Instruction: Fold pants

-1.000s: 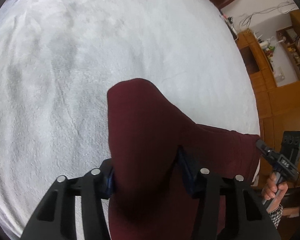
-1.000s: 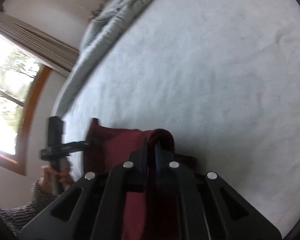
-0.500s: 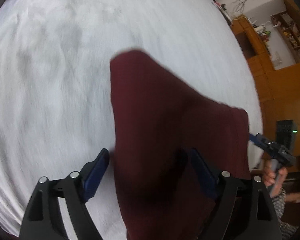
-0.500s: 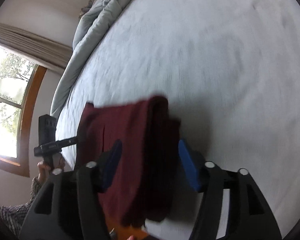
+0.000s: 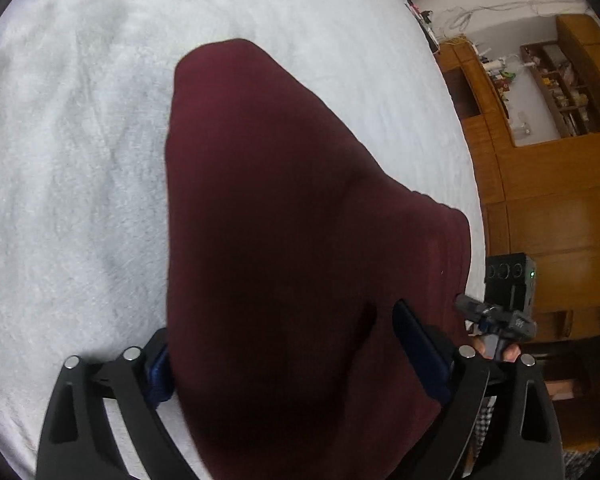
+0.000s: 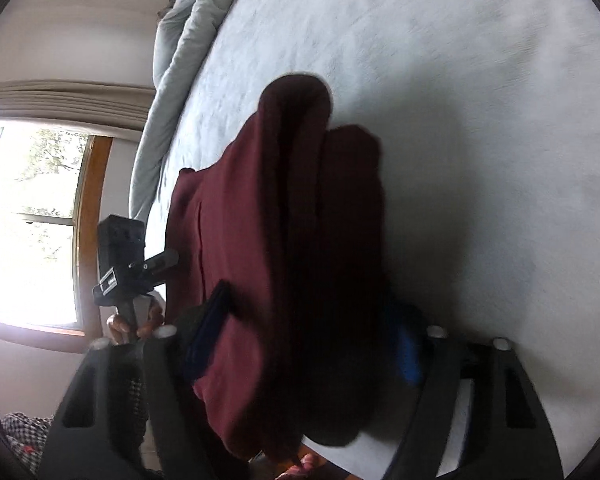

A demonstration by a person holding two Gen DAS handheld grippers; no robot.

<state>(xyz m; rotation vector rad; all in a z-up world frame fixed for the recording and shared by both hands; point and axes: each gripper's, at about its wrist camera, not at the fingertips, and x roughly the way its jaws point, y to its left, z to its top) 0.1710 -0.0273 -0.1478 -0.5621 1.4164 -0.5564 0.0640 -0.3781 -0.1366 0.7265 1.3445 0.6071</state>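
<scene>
Maroon pants (image 5: pixel 284 240) lengthwise along gripper's line

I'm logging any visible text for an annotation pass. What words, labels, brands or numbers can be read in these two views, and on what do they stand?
None can be read.
Small light plate on the right tongs body, seen from the left wrist: marks too blurred to read.
Small pale label on the left tongs body, seen from the right wrist: too small and blurred to read.
Maroon pants, white bedspread, wooden shelves: no lettering visible.
</scene>
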